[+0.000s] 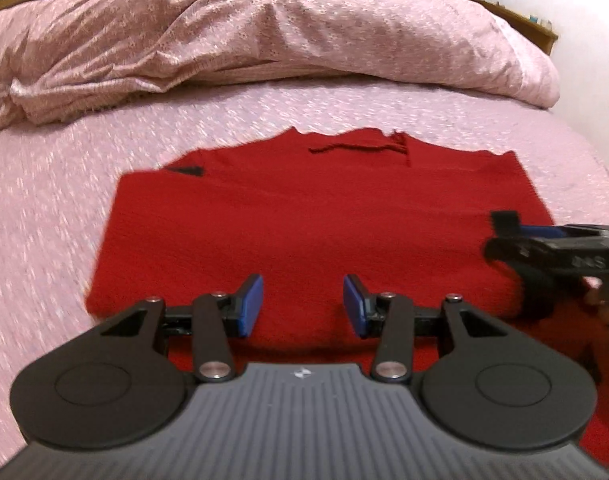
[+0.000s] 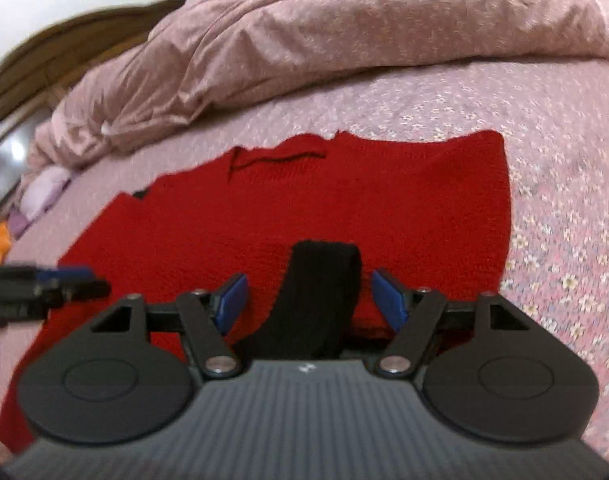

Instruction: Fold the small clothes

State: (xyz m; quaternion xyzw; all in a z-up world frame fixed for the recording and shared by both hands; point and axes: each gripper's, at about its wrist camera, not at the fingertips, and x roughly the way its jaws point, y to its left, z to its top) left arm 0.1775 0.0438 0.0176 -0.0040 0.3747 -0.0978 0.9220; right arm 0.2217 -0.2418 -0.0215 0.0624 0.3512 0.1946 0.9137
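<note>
We find one red knitted garment (image 1: 304, 232) lying flat on the bed (image 1: 56, 200), spread across the pink flowered sheet, with its ragged far edge towards one bunched pink duvet (image 1: 264, 28) heaped behind it. One black cuff (image 2: 320, 296) of the garment lies folded over onto the red fabric at the near edge.

We count two grippers. The left gripper (image 1: 303, 306) hovers over the near middle of the garment; its jaws stand part open with only red fabric visible below the gap, and neither blue pad (image 1: 250, 306) presses on anything. The right gripper (image 2: 312, 300) sits over the near right part of the garment; its jaws stand wider, the black cuff lies between them, and both blue pads (image 2: 232, 300) stand clear of it on either side. Whether the cuff is raised off the cloth we cannot tell.

Each gripper appears at the edge of the other's view, blurred: the right one at the right margin of the left wrist view, the left one at the left margin of the right wrist view.

One wooden headboard (image 2: 64, 52) shows beyond the duvet.
</note>
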